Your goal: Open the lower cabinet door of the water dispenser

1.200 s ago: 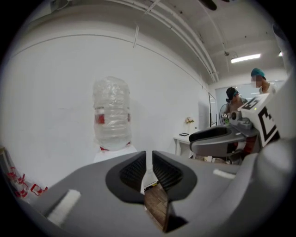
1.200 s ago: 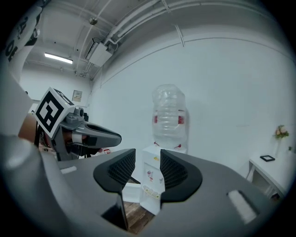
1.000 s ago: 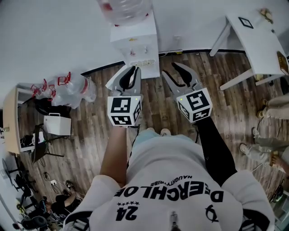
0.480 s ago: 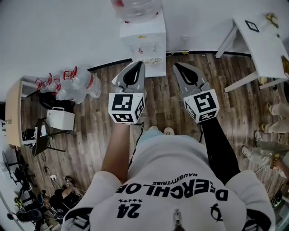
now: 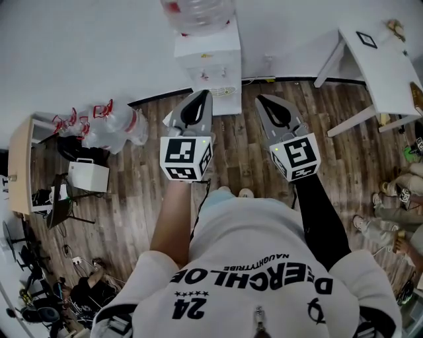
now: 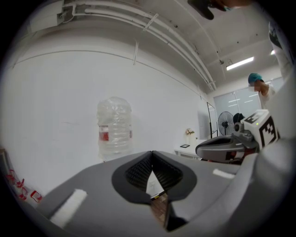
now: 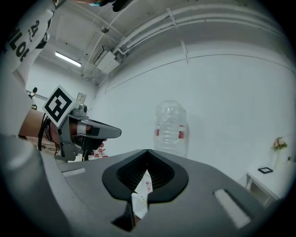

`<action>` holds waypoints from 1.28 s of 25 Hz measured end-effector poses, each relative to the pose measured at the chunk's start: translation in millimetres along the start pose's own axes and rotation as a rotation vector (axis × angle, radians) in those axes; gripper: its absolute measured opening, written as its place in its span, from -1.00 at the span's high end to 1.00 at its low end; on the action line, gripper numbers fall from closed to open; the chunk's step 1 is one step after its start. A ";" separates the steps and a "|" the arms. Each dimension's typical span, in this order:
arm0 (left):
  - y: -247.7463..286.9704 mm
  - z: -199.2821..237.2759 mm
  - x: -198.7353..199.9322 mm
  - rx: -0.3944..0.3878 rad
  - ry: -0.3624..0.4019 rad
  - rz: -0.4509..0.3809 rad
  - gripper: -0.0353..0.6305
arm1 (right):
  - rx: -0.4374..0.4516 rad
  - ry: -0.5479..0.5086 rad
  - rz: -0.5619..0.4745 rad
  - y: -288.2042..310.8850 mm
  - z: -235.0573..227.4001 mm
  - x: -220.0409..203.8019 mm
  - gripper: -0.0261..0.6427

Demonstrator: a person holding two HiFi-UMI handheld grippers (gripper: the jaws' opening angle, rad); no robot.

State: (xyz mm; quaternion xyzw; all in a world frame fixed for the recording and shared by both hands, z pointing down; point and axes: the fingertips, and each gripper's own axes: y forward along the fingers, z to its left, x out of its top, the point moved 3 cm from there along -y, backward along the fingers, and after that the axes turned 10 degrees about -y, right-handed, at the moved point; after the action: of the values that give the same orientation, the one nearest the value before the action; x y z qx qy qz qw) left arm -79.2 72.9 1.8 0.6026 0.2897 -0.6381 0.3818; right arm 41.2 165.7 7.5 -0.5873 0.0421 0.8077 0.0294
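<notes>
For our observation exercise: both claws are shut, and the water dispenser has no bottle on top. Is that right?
No. The left claw and right claw are shut, but the water dispenser does carry a clear bottle on top, as the head view shows.

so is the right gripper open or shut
Shut: the right gripper has its jaws touching at the tips, with nothing between them.

white boxy water dispenser: against wall | clear plastic bottle: atop it | white table: right | clear jugs: floor, left
</notes>
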 end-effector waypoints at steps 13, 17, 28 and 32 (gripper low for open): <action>-2.0 -13.3 -2.8 -0.006 0.018 0.003 0.72 | -0.038 0.018 -0.008 -20.0 -10.2 -5.1 0.92; -2.3 -12.6 -0.7 -0.008 0.022 0.005 0.72 | -0.043 0.015 -0.002 -21.1 -12.1 -5.2 0.91; -0.6 -17.5 -1.2 -0.024 0.033 -0.012 0.72 | -0.072 -0.032 0.017 -29.4 -16.8 -7.7 0.92; -2.0 -16.9 -1.8 -0.028 0.037 -0.014 0.72 | -0.079 -0.042 0.019 -30.4 -16.5 -7.1 0.92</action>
State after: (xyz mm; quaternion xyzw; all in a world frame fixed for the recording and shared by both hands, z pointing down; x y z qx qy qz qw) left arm -71.7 88.2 1.6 0.6069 0.3100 -0.6254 0.3801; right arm 61.9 194.3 8.2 -0.5706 0.0151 0.8211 -0.0005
